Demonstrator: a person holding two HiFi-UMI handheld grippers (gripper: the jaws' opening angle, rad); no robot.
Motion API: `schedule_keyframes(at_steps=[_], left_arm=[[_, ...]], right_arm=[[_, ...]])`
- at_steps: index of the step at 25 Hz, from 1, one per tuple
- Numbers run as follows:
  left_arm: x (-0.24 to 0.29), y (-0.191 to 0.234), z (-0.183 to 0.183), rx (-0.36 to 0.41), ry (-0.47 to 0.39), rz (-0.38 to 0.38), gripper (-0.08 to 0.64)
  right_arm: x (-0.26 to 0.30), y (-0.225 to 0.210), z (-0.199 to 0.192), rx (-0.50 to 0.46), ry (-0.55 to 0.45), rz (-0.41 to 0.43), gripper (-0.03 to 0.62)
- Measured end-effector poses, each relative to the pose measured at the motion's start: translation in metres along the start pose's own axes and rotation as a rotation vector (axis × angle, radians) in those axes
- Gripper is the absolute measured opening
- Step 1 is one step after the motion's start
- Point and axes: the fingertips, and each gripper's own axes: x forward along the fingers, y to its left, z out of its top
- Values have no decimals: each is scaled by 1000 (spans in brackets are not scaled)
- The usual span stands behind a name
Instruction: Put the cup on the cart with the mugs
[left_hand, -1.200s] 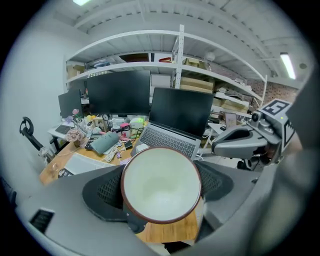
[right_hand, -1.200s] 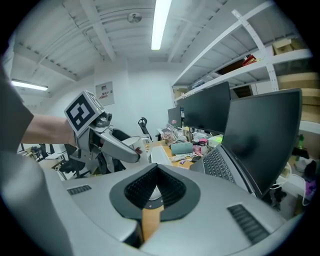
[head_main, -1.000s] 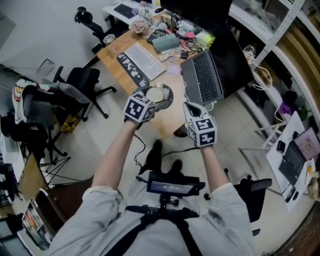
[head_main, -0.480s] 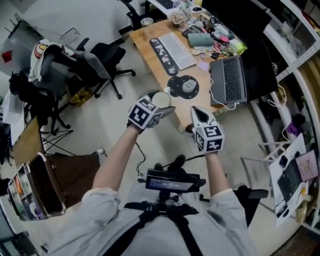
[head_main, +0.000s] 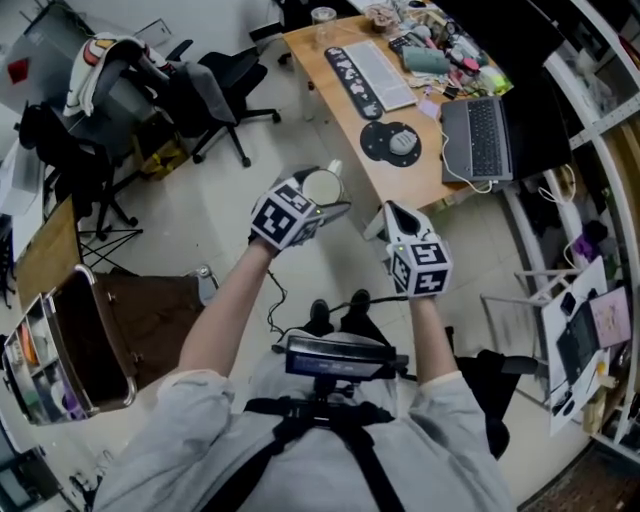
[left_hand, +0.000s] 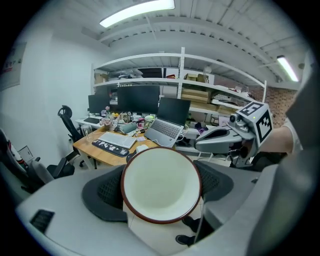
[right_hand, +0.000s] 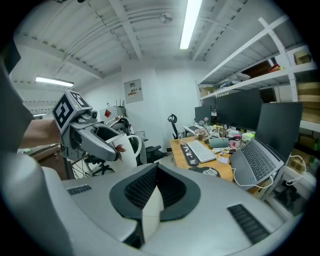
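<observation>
1. Left gripper (head_main: 325, 192) held the cup (left_hand: 161, 184), jaws wide round its body; right gripper (right_hand: 149, 197) had jaws together, empty.
2. Likely cart (head_main: 140, 330) lay low-left of the cup, on the left gripper's side; no mugs discernible.

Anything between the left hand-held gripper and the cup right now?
Nothing visible: the cup already sits clamped between the jaws of the left hand-held gripper. No cart with mugs can be made out in these views.

Gleaming glossy white inside the cup (left_hand: 161, 185). Showing matt black ribbed pads (left_hand: 107, 192) on smooth grey plastic jaws. Lying smooth and wooden across the tabletop (left_hand: 92, 150).
</observation>
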Motion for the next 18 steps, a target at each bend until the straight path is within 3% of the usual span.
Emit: schedule_keyframes(at_steps=[11, 18], left_arm=[[-35, -35, -33, -43, -10, 25, 410], [-53, -96, -55, -77, -13, 81, 410]], right_arm=[[-32, 29, -12, -33, 9, 24, 5], [-84, 43, -34, -56, -17, 82, 5]])
